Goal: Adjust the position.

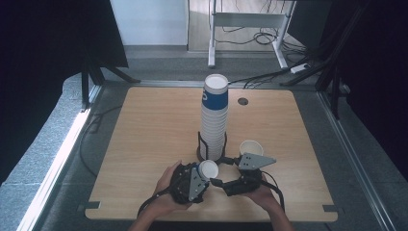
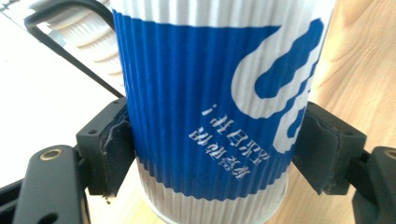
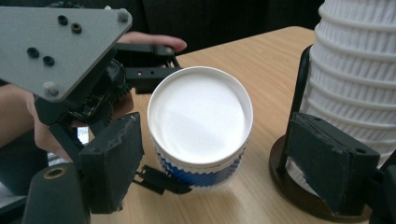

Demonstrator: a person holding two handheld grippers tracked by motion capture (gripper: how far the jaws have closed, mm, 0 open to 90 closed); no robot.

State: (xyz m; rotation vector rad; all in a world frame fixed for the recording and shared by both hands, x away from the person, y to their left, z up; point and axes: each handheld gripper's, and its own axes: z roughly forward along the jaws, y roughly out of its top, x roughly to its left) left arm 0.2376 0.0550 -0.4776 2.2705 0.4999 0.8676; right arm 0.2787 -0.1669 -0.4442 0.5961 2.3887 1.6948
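A light wooden table [image 1: 154, 130] carries a tall stack of cups [image 1: 214, 120] in a black wire holder [image 1: 204, 153] near its middle, a single cup [image 1: 251, 147] just right of it, and a blue cup [image 1: 208, 169] nearer the front.

blue cup [image 2: 205, 116] betw. clamped jaws

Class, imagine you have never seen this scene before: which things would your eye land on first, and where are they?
First, the tall cup stack in its black holder at the middle of the wooden table. Next, the blue-and-white ribbed cup clamped in the left gripper near the table's front edge. The right gripper, jaws open, sits beside it, with a single cup standing just right of the stack.
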